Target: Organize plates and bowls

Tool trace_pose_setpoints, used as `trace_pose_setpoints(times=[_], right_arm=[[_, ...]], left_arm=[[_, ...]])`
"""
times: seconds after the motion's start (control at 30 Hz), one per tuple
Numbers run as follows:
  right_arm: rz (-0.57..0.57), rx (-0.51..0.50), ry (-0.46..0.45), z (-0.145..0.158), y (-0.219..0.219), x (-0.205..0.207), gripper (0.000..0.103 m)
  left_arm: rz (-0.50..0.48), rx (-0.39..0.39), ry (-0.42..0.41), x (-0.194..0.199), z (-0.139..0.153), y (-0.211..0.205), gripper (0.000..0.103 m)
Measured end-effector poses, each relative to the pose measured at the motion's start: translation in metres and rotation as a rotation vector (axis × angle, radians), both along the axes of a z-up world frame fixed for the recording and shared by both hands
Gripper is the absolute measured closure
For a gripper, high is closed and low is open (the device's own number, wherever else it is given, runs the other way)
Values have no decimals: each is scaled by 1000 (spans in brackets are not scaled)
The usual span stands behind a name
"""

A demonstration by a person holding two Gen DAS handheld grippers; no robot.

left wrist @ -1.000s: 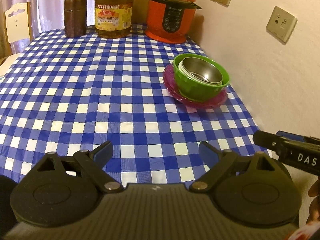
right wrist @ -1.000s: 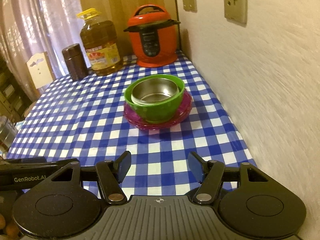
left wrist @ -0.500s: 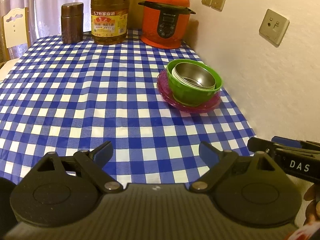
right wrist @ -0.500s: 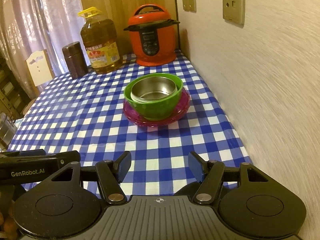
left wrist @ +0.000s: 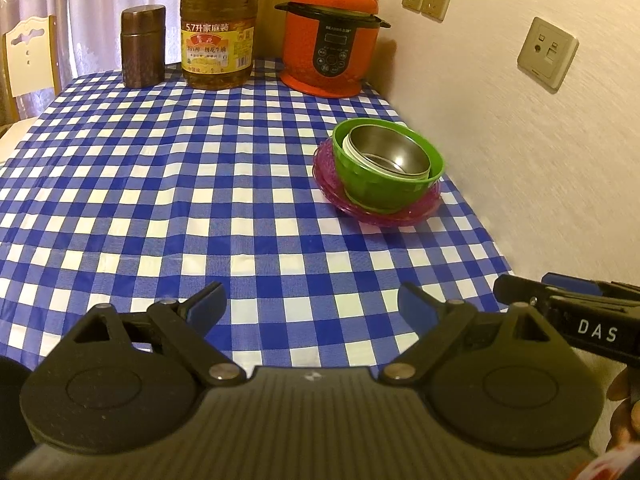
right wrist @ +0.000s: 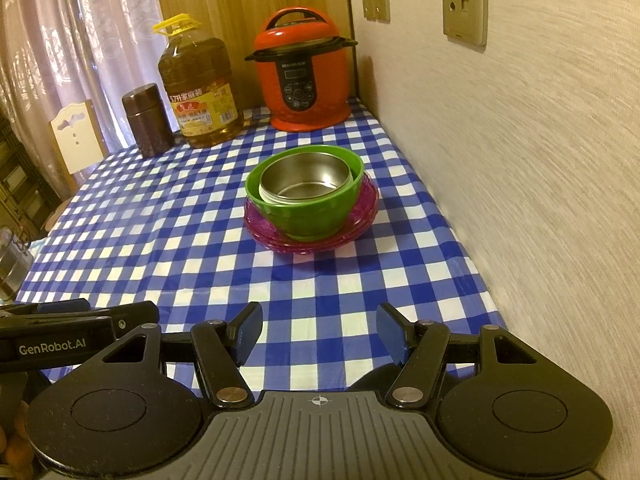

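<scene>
left gripper (left wrist: 312, 304) and right gripper (right wrist: 319, 332): both spread, empty | risk: steel bowl (right wrist: 306, 182) sits tilted in green bowl (right wrist: 308, 216), centre frame; may rattle if pink plates (right wrist: 360, 220) get bumped

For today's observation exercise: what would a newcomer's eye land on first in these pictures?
Probably the stack near the wall: a steel bowl inside a green bowl on pink plates, on the blue checked tablecloth. Next, the red pressure cooker in the far corner, beside a big oil bottle.
</scene>
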State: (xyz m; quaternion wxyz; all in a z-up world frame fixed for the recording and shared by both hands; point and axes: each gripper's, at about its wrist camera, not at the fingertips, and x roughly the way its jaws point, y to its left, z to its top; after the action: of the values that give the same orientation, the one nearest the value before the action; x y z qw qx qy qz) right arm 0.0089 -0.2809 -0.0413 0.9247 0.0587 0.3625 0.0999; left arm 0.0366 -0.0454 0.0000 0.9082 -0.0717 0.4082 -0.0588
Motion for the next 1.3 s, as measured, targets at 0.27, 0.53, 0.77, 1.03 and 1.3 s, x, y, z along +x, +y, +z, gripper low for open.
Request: trace_pose_setpoints(times=[0.27, 0.53, 0.77, 1.03, 1.3], right_arm=[[-2, 1, 6, -4, 1, 0, 40], [-4, 3, 6, -4, 0, 0, 40], [-4, 4, 7, -4, 0, 1, 40], [-4, 4, 7, -4, -1, 1, 40], [-4, 5, 9, -5, -1, 1, 40]], left_arm=[[0, 0, 0, -1, -1, 1, 12], [0, 0, 0, -1, -1, 1, 12], [0, 0, 0, -1, -1, 1, 12], [0, 0, 0, -1, -1, 1, 12], [1, 0, 1, -1, -1, 0, 12]])
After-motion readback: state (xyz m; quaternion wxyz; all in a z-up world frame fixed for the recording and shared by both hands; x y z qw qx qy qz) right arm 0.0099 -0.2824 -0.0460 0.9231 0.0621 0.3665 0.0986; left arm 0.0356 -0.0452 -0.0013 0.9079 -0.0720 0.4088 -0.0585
